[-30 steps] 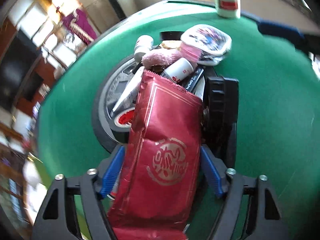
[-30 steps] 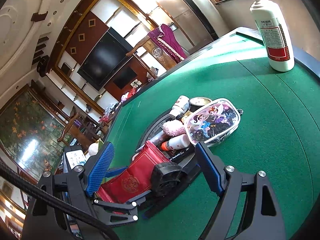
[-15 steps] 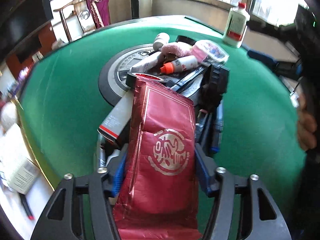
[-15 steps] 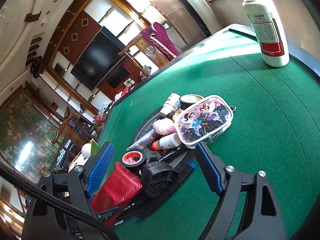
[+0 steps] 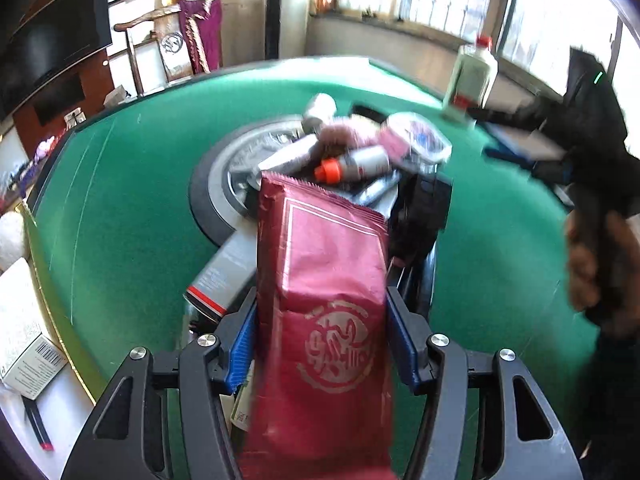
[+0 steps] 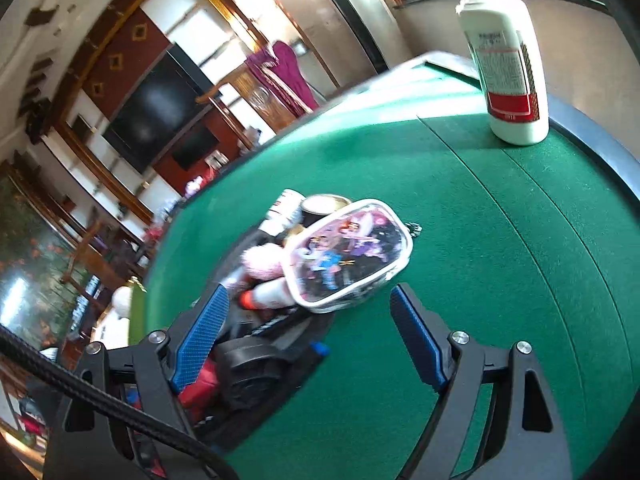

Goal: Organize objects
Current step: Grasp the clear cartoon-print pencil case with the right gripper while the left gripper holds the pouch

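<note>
My left gripper (image 5: 320,308) holds a dark red foil packet (image 5: 324,280) with a gold emblem; its blue pads press the packet's sides and the jaws are closing further. Beyond it a pile lies on a round grey disc (image 5: 216,168): an orange-capped tube (image 5: 352,164), a silver box (image 5: 224,272), a black device (image 5: 420,216) and a clear cartoon pouch (image 5: 416,140). My right gripper (image 6: 310,300) is open just short of that cartoon pouch (image 6: 348,256), nothing between its fingers. A pink plush (image 6: 260,260) lies beside the pouch.
A white bottle (image 6: 508,68) with a red cap stands at the far edge of the green felt table (image 6: 480,240). White papers and a small box (image 5: 28,352) lie off the table's left edge. A hand (image 5: 592,264) holds the right gripper's handle.
The left gripper has swung and rolled with the red packet, drawing it back from the pile, and squeezes it tighter. The right gripper has moved in closer to the cartoon pouch.
</note>
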Action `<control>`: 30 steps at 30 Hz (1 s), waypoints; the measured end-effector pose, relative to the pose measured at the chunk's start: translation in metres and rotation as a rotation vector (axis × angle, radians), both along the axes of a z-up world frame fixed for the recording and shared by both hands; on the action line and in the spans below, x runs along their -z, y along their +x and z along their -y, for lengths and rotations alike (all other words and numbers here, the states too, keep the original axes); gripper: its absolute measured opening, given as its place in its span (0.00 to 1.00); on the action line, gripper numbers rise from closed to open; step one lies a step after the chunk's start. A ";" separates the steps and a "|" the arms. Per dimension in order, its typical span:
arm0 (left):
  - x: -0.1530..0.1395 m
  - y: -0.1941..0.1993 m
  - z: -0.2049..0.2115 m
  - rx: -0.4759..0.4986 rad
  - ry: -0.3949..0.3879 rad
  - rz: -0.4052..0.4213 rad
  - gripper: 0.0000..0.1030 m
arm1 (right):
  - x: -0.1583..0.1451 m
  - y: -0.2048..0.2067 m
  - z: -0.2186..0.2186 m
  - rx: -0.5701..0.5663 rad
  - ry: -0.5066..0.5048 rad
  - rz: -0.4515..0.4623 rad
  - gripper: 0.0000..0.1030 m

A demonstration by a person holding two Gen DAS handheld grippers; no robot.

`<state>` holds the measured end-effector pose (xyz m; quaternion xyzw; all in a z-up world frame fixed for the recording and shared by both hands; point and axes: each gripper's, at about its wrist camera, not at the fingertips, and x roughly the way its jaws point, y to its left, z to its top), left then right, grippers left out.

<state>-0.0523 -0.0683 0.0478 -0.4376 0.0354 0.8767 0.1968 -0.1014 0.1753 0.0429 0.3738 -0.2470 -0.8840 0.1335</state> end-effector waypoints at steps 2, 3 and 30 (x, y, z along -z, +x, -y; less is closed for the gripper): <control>-0.009 0.002 0.007 -0.009 0.035 -0.028 0.50 | 0.009 -0.006 -0.007 0.018 -0.051 0.041 0.81; -0.013 0.003 0.011 -0.011 0.053 -0.035 0.50 | 0.014 -0.009 -0.010 0.021 -0.087 0.073 0.81; 0.006 0.002 -0.003 0.015 -0.034 -0.007 0.55 | 0.003 -0.031 -0.036 0.406 0.335 0.230 0.82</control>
